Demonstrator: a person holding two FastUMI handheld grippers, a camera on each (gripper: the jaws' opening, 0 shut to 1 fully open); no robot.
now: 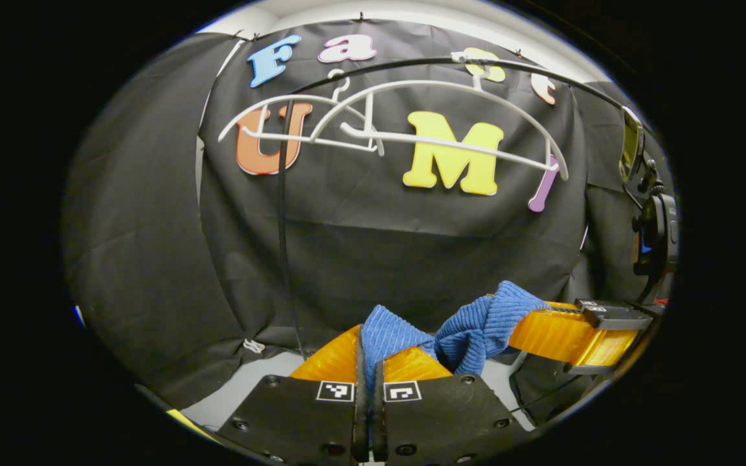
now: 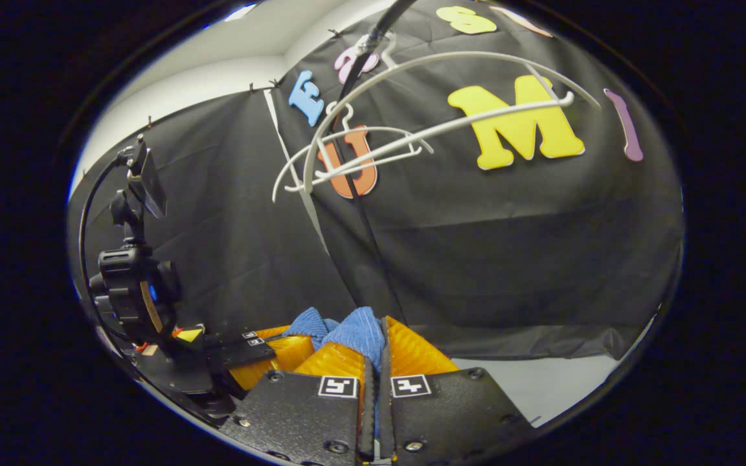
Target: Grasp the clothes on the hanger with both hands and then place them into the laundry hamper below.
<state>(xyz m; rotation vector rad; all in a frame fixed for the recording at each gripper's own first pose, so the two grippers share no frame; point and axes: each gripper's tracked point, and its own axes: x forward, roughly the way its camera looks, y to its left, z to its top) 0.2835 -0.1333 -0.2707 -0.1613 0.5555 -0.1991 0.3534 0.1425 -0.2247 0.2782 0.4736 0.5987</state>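
Stretching between both grippers, the blue cloth (image 1: 470, 330) is pinched at one end by the left gripper (image 1: 368, 362) and at the other by the right gripper (image 2: 376, 362), below two bare white hangers (image 1: 412, 129); its lower part is hidden.

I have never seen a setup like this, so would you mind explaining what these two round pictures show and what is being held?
There is no robot here: a person holds a two-finger claw in each hand, and a fisheye camera rides on each claw, looking forward along its fingers.

The left gripper view shows the left claw at the bottom, shut on a blue cloth. The right claw appears at its right side, gripping the same cloth.

The right gripper view shows the right claw pinching that cloth, with the left claw at its lower left.

Above hang two bare white hangers on a dark rail, so the cloth is already off them.
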